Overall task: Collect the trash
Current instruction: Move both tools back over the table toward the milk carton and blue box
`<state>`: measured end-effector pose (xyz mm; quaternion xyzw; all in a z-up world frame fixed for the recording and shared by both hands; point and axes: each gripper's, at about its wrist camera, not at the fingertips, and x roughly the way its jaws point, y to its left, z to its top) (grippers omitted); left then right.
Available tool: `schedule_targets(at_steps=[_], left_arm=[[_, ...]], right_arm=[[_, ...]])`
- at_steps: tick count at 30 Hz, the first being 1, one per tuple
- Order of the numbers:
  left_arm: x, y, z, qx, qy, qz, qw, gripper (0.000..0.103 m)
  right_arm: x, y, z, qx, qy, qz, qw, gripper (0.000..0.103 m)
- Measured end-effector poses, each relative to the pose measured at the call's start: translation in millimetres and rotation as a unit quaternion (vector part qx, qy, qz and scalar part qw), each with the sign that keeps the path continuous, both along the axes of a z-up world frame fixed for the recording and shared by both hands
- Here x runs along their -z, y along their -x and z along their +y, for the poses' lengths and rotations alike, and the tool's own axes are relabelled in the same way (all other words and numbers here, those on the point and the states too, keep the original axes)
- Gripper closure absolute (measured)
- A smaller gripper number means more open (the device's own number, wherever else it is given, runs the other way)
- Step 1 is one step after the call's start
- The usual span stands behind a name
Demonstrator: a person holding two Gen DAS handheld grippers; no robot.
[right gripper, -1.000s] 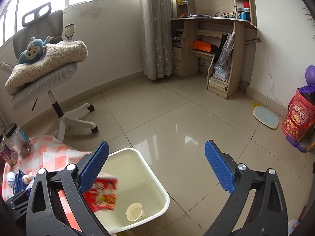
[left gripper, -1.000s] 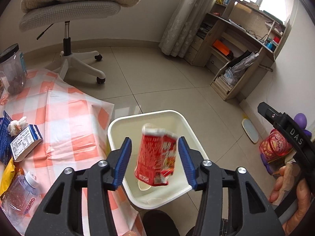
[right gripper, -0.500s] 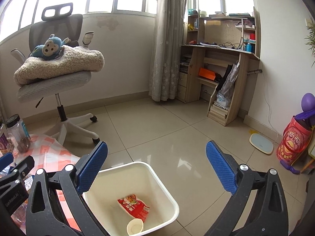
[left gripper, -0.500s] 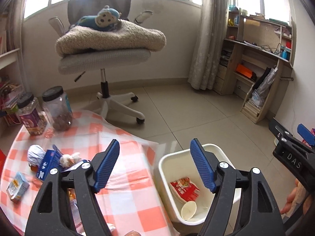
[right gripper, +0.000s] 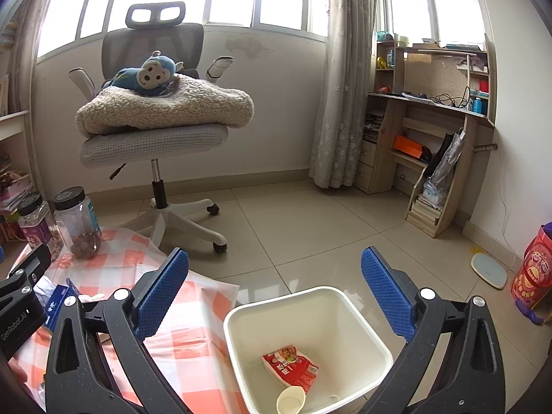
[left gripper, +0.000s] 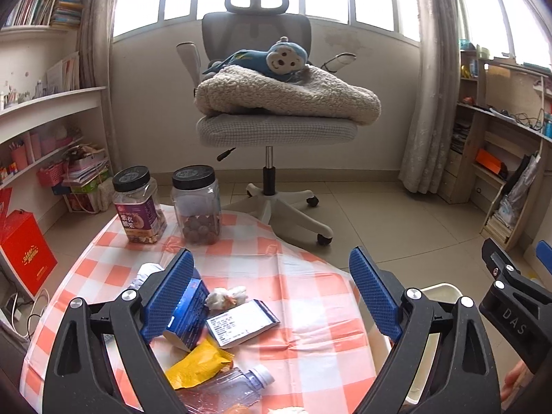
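1. I am seeing the red snack packet lying at the bottom of the white trash bin, with a small paper cup lying on its side just beside it, near the bin's front wall.
2. The bin is standing on the tiled floor, right against the edge of the table draped with the orange-and-white checked cloth.
3. I am holding my right gripper above the bin's near rim, its blue-padded fingers spread wide and gripping nothing.
4. My left gripper is hovering over the table, its fingers likewise spread wide with nothing between them.
5. Under the left gripper more trash is lying on the cloth: a blue carton, a small white-labelled box touching it, a crumpled tissue just behind them, a yellow wrapper, and a clear plastic bottle lying on its side at the near edge.
6. Two black-lidded jars are standing at the far side of the table: a purple-labelled jar and a clear jar just beside it.
7. Beyond the table, a grey office chair is carrying a folded fleece blanket with a blue monkey plush lying on top.
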<state>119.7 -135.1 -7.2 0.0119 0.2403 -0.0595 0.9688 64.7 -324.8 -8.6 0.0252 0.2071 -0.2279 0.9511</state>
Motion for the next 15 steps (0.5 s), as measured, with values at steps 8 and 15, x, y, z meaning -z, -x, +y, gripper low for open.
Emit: schedule_targets(at_steps=[8, 15], left_arm=[[8, -9, 43, -0.037, -0.005, 0.028, 0.9989, 0.014], [14, -13, 80, -0.069, -0.008, 0.044, 0.9966, 0.014]], right_arm=[[5, -23, 48, -0.043, -0.005, 0.014, 0.999, 0.007], [9, -39, 84, -0.075, -0.005, 0.022, 0.997, 0.007]])
